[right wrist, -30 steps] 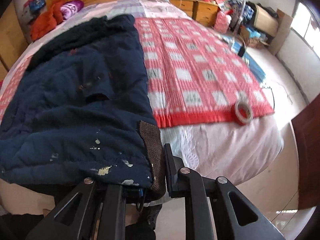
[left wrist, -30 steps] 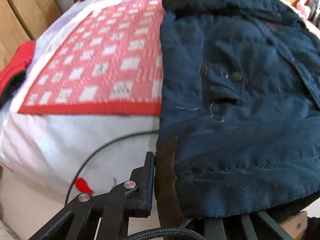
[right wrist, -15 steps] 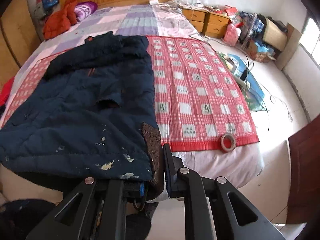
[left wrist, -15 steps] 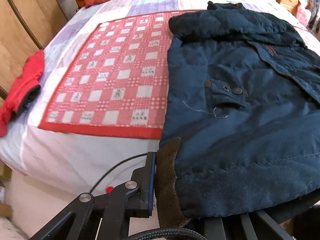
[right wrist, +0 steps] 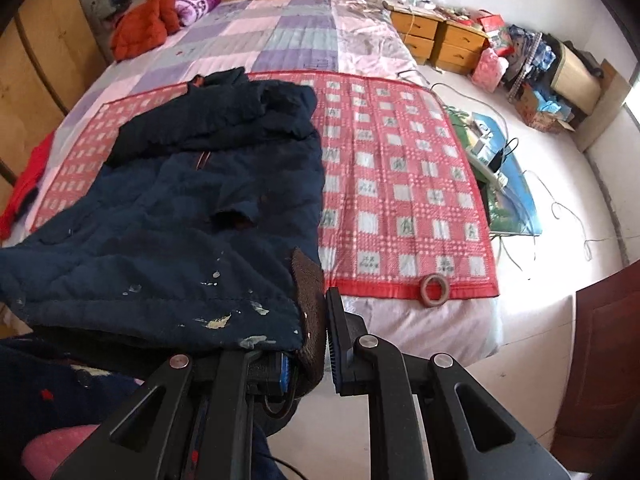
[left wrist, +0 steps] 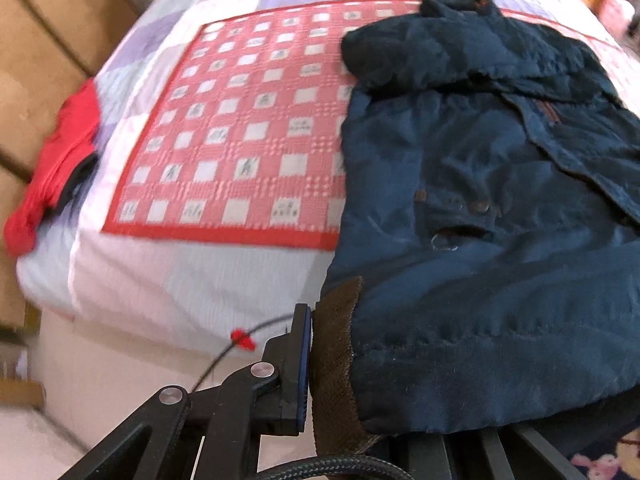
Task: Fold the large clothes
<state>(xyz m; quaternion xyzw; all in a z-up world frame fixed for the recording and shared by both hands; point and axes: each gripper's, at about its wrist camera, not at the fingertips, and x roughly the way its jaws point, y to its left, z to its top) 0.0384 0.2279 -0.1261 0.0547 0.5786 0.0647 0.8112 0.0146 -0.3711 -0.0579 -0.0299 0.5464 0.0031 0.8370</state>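
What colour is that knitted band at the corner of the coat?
Brown; the knitted band edges the navy coat. It shows best in the left wrist view.

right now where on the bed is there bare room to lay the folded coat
Free: the red checked mat right of the navy coat, up from the tape roll; the mat between coat and red garment; the purple quilt beyond. Crowded: orange jacket by the headboard.

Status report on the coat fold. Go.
Left gripper shut on navy coat hem corner; right gripper shut on the opposite corner. Coat body spread on checked mat. Tape roll at mat edge, beside the coat.
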